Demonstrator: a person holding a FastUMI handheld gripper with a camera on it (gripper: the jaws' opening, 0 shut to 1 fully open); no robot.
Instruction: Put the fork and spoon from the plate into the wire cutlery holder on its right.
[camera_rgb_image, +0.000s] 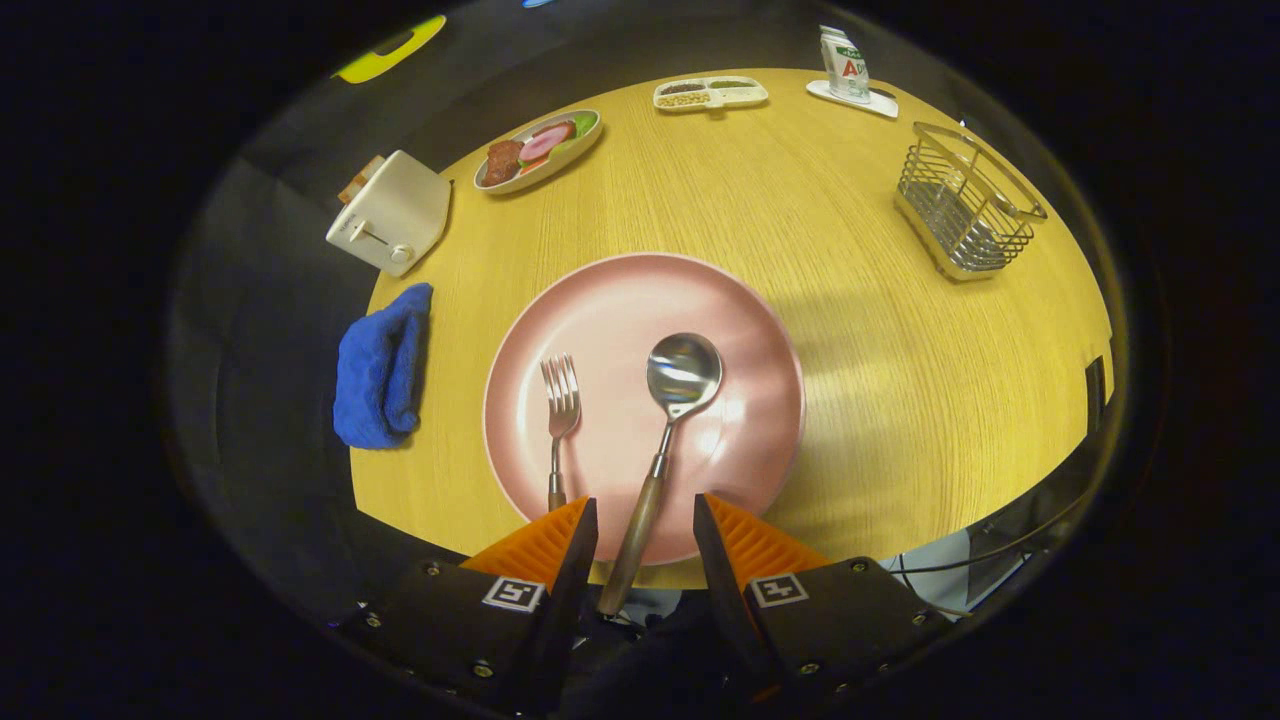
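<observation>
Right now I have the gripper (645, 530) lined up over the near edge of the round yellow-wood table (860, 330), jaws apart, with the wooden handle of the steel spoon (668, 430) lying between the two orange ribbed fingers (540, 545) and neither pad touching it as far as I can tell. That spoon rests on the round pink plate (620, 300), bowl toward the plate's middle, handle reaching out over the near rim. The steel fork with a wooden handle (559, 420) lies on the same plate just beside it, its handle end tucked behind one finger. The silver wire cutlery holder (962, 205) stands well apart, toward the table's far right edge, and looks empty. I judge neither utensil delivered and the spoon pickup in hand; next I need to close on the handle, lift it clear of the plate, and carry it over to drop handle-down into the basket. A slim handle could pivot in the pads, so I want a firm, centred squeeze
</observation>
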